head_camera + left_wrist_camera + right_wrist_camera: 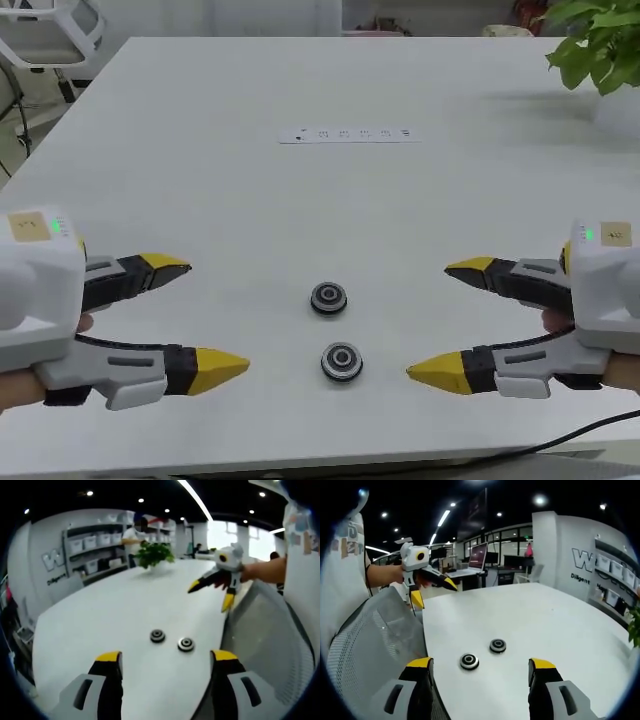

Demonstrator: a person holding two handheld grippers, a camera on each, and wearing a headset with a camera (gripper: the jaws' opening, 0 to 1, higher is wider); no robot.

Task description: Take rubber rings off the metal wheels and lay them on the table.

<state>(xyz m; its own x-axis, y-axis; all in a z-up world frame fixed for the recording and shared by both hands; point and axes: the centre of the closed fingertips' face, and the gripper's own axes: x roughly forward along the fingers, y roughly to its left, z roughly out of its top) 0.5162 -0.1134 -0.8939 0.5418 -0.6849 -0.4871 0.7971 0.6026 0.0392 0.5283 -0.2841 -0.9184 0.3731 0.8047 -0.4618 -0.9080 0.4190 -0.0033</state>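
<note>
On the white surface (200, 160), two small metal discs lie flat in the gap between the left tool (215, 316) and the right tool (428, 320). The far wheel (329, 298) sits roughly level with the middle of each tool's opening. The near wheel (342, 361) lies just beside it on the person's side, about in line with the lower jaw tips. The two are close together but apart. Each has a bright silvery hub with a dark centre hole and a dark rubber ring (315, 299) fitted around its rim.

The left tool is spread wide, its yellow-tipped jaws well apart with nothing between them. The right tool is spread just as wide and grips nothing. Neither tool touches a wheel.

In the left gripper view both wheels lie ahead of the jaws, framed between them, with the right tool beyond them, raised near the surface's edge. In the right gripper view the wheels again lie ahead between the jaws, and the left tool is held up beyond them.

Past the tools a socket strip (350, 135) is set into the surface, and a leafy plant (598, 45) stands at the far corner. Shelving (92, 550) behind the plant carries white bins (80, 545); what is in them cannot be made out. A grey mesh chair (270, 645) stands at the person's side of the surface.
</note>
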